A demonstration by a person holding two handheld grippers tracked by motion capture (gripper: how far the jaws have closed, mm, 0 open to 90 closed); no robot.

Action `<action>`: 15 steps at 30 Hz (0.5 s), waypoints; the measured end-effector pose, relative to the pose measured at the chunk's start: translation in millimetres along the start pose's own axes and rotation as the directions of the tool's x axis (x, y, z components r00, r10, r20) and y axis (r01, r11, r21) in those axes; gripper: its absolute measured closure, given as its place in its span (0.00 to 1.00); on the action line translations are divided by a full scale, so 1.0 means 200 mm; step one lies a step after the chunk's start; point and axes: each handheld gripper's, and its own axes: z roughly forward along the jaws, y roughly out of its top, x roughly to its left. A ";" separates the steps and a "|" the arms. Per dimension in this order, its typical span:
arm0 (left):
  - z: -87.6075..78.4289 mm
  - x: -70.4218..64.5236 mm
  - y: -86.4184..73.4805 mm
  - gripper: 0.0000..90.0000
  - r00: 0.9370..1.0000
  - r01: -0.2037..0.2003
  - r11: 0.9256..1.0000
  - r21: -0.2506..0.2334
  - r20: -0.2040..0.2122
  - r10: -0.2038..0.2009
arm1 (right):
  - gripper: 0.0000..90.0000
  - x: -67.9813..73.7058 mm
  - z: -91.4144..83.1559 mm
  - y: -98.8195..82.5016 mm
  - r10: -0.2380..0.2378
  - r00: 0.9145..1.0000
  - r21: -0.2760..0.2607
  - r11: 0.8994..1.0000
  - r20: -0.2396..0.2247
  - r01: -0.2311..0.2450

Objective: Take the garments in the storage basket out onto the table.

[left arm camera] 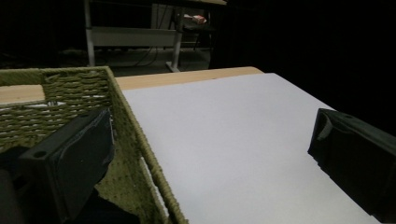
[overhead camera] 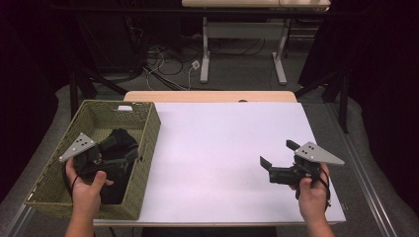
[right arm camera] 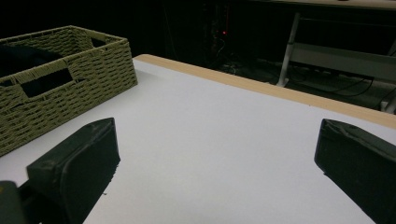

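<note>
- Left gripper (overhead camera: 129, 154), jaws apart & empty, hangs over woven basket (overhead camera: 148, 129) at table's left edge.
- Dark cloth (overhead camera: 118, 140) lies in basket, right under it; long axis unclear.
- Right gripper (overhead camera: 275, 155), jaws wide w/ nothing between, well apart over white tabletop (overhead camera: 222, 148).

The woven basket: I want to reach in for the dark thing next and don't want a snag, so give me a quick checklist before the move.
1. Left gripper open: ok, the left gripper view shows its jaws spread.
2. Left gripper over the woven basket: not ok; one jaw sits inside, the other outside above the white table surface, straddling the right wall.
3. Dark cloth lying in the basket: ok.
4. Right gripper away from the basket: ok, over the white surface, jaws apart.
5. Both jaws holding nothing: ok.
6. Cloth free of the weave: cannot tell, too dark.
</note>
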 end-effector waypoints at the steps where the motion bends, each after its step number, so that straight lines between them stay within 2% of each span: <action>1: 0.00 0.01 0.00 0.00 1.000 0.000 1.000 0.003 -0.008 0.000 | 0.00 0.00 0.00 0.00 0.004 1.000 0.000 1.000 -0.002 -0.004; 4: -0.02 0.04 0.00 0.00 1.000 0.003 1.000 0.013 -0.029 -0.003 | 0.00 -0.01 0.01 -0.01 0.007 1.000 0.008 1.000 -0.003 -0.007; 9: 0.00 0.07 0.03 0.00 0.999 0.007 1.000 0.017 -0.040 -0.006 | 0.00 -0.01 0.02 -0.01 0.007 1.000 0.024 1.000 -0.001 -0.007; 15: 0.02 0.11 0.08 0.00 0.999 0.021 0.999 0.045 -0.031 -0.020 | 0.00 -0.01 0.02 -0.01 0.025 1.000 0.016 1.000 -0.002 -0.025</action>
